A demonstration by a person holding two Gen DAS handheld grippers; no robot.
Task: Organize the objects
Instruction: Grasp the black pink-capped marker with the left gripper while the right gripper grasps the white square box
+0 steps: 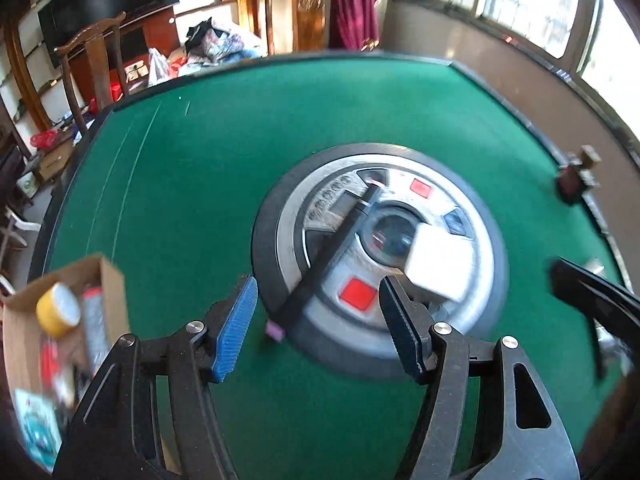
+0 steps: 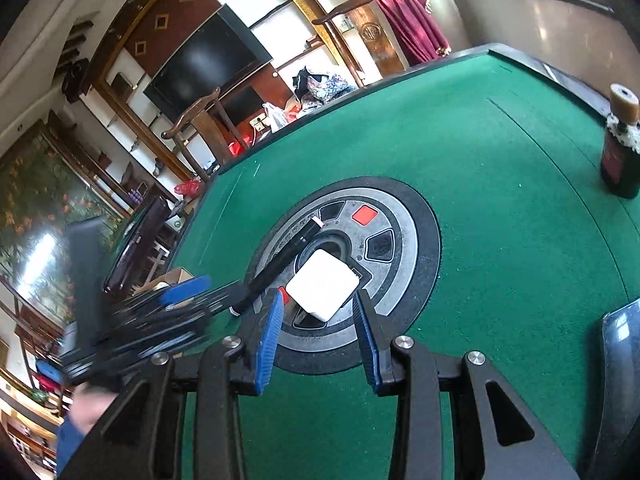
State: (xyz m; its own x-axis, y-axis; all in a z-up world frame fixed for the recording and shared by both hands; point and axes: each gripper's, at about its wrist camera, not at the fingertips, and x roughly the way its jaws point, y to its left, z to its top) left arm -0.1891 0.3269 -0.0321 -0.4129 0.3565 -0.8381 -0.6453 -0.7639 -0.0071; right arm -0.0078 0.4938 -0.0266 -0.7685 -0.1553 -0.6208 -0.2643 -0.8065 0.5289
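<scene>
A white square block (image 1: 438,264) and a long black pen-like stick (image 1: 328,264) lie on the round grey control panel (image 1: 476,308) in the middle of the green felt table (image 1: 200,184). My left gripper (image 1: 318,296) is open and empty, just short of the stick's near end. My right gripper (image 2: 318,308) is open, its blue fingers (image 2: 270,332) either side of the white block (image 2: 322,284), apart from it. The stick (image 2: 276,268) lies left of the block. The left gripper (image 2: 176,300) shows blurred at the left.
A cardboard box (image 1: 24,320) at the table's near left holds a yellow tape roll (image 1: 58,310) and other small items. A dark red bottle with a round stopper (image 2: 620,152) stands at the right edge. Wooden chairs (image 1: 96,60) stand beyond the far side.
</scene>
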